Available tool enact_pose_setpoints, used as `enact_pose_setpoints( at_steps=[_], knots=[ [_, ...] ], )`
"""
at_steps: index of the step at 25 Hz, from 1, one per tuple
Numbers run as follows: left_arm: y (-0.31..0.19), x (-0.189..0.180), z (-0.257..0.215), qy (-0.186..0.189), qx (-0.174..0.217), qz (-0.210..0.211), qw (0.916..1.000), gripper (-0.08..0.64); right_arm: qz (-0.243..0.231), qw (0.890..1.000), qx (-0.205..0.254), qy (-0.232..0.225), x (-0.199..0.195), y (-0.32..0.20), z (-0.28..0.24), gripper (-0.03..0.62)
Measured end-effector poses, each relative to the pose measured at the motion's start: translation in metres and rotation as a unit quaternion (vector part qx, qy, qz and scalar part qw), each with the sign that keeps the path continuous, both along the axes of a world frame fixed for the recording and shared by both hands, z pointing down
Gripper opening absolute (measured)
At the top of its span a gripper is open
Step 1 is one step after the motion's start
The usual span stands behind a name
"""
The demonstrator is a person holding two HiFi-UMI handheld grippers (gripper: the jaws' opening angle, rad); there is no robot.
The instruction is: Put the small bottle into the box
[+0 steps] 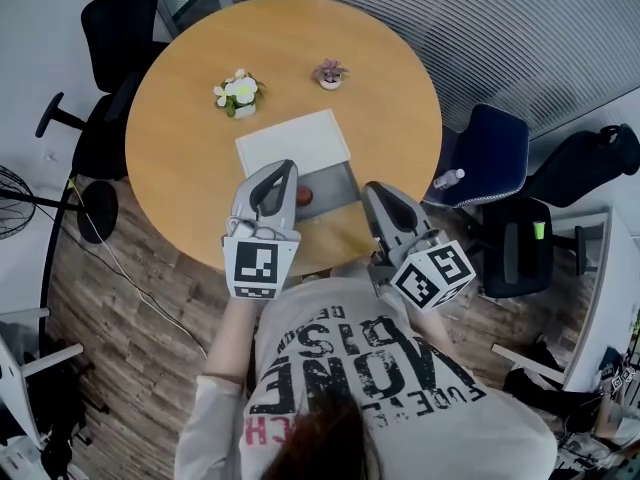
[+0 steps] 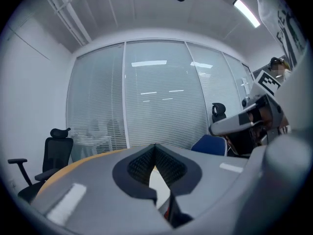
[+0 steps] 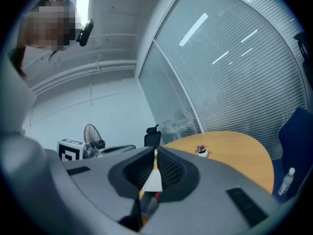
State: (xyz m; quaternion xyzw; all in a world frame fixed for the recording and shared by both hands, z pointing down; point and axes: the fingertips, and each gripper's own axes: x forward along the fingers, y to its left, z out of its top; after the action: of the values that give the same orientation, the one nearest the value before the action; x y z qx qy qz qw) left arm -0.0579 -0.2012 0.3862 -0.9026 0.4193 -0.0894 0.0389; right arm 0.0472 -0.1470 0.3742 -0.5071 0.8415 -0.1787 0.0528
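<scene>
A white box [image 1: 293, 141] with a grey inside lies in the middle of the round wooden table [image 1: 180, 158]. A small red-brown bottle [image 1: 304, 196] sits at the near left end of the grey part. My left gripper [image 1: 283, 166] hovers over the box's near left corner, just left of the bottle, with its jaws shut and nothing between them. In the left gripper view the left gripper [image 2: 155, 147] shows closed tips, with a sliver of the red bottle [image 2: 167, 212] below them. My right gripper [image 1: 372, 188] is at the box's near right corner. In its own view the right gripper [image 3: 155, 152] is shut and empty.
Two small flower pots [image 1: 238, 92] [image 1: 329, 73] stand on the far side of the table. A blue chair [image 1: 490, 153] at the right holds a clear bottle [image 1: 449, 178]. Black office chairs [image 1: 115, 28] and a fan [image 1: 10, 203] stand at the left.
</scene>
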Motion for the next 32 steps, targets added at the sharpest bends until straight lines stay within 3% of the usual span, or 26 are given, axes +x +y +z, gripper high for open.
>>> enact_pose_setpoints(
  at_steps=[3, 14, 32],
  knots=[
    [-0.002, -0.007, -0.015, 0.021, 0.001, -0.010, 0.9997, 0.009, 0.000, 1.000, 0.004, -0.004, 0.003, 0.003, -0.001, 0.023],
    [0.019, -0.027, -0.065, 0.046, 0.043, -0.065, 0.9959, 0.009, -0.029, 0.999, 0.008, -0.018, 0.015, 0.018, -0.002, 0.023],
    [0.127, 0.030, -0.120, 0.052, 0.102, -0.133, 0.9845, 0.009, -0.088, 0.994, 0.049, -0.028, 0.086, 0.080, -0.036, 0.023]
  ],
)
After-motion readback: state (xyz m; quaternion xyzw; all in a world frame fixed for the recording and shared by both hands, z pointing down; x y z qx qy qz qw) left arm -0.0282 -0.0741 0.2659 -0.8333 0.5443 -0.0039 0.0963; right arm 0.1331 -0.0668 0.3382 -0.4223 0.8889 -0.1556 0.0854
